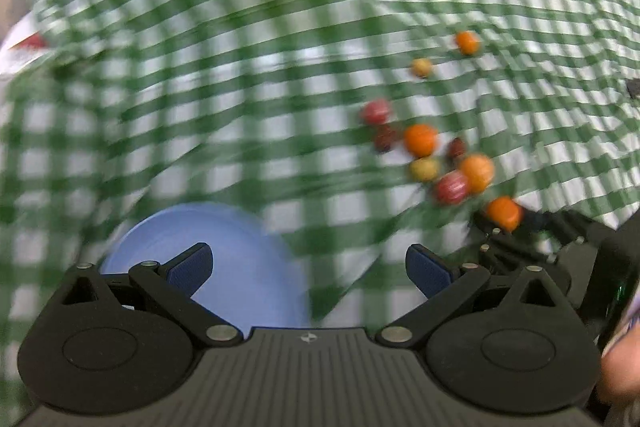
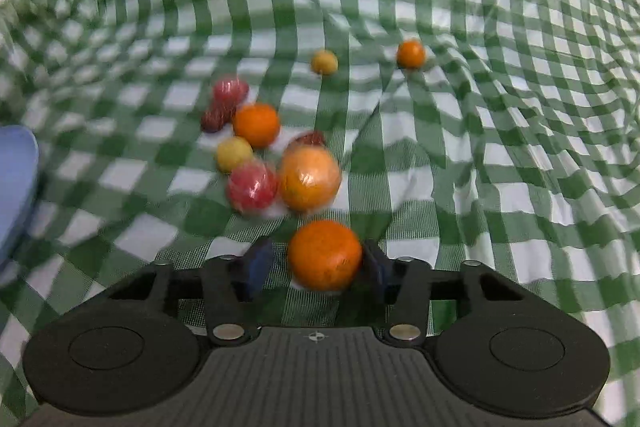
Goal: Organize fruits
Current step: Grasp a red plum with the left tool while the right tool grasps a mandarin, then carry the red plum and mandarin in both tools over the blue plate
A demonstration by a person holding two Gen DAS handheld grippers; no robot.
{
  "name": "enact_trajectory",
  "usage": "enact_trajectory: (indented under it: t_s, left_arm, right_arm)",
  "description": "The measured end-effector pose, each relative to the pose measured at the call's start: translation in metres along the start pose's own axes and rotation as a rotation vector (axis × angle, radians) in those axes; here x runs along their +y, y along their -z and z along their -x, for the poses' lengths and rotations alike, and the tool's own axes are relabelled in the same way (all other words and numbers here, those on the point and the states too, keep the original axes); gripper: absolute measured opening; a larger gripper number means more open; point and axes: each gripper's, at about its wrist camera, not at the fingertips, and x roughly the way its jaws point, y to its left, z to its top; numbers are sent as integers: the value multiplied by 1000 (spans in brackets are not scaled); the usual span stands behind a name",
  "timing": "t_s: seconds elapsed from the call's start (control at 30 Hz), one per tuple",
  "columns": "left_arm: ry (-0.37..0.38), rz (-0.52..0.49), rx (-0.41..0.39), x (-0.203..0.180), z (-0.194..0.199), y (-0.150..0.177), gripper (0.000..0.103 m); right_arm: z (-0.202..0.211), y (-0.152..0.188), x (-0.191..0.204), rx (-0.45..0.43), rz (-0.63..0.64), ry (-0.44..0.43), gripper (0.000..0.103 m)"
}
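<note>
While the left gripper (image 1: 308, 267) hangs wide apart over the blue plate (image 1: 248, 267), the right gripper (image 2: 320, 265) brackets an orange (image 2: 324, 255) on the checkered cloth (image 2: 500, 147), right pad touching, left just shy, so looks like grab then carry to plate.

Both fisheye views are evenly and softly lit, with faint shadows under the small round orange, red and yellow fruits (image 2: 276, 155). Motion blur smears the green-and-white checked cloth (image 1: 248, 39), most strongly in the left wrist view. Its checks bend at the edges, and the corners go dark.
</note>
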Motion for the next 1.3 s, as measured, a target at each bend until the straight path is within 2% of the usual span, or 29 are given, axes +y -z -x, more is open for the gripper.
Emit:
enact_trajectory:
  t_s: [0.13, 0.23, 0.27, 0.33, 0.43, 0.5, 0.53, 0.57, 0.6, 0.7, 0.9, 1.1, 1.2, 1.3]
  left_arm:
    - [81, -64, -7, -43, -40, -21, 102]
    - [122, -106, 6, -72, -73, -30, 88]
    - [122, -125, 15, -79, -83, -31, 79]
    - [127, -167, 36, -90, -97, -31, 71]
    - [149, -210, 48, -99, -111, -32, 67]
    - [166, -229, 52, -102, -115, -32, 60]
    - [176, -231, 49, -102, -116, -32, 53]
    - [189, -226, 40, -102, -115, -33, 37]
    - [206, -225, 30, -102, -115, -33, 33]
    - [202, -212, 19, -98, -112, -31, 33]
    - [138, -113, 11, -48, -71, -17, 33]
    - [31, -49, -46, 18, 10, 16, 33]
    - [2, 7, -67, 51, 48, 39, 33]
    - [-33, 64, -77, 80, 78, 68, 33]
  right_arm:
    - [9, -2, -29, -51, -106, 128, 37]
    - [5, -2, -52, -60, -232, 162, 37]
    - [4, -2, -55, -61, -254, 164, 37]
    - [2, -3, -59, -66, -278, 158, 37]
    - [0, -2, -62, -66, -307, 136, 37]
    - [-5, -3, -66, -57, -321, 125, 37]
    - [-7, -3, -67, -54, -326, 121, 37]
    - [-8, -3, -68, -52, -328, 117, 37]
    - [-8, -2, -68, -52, -329, 116, 37]
    - [-6, -2, -67, -62, -327, 119, 37]
    - [4, -3, -63, -134, -308, 158, 37]
    - [24, -5, -48, -191, -205, 169, 37]
    - [56, -11, -32, -189, -184, 114, 37]
    - [104, -12, -7, -188, -164, -14, 37]
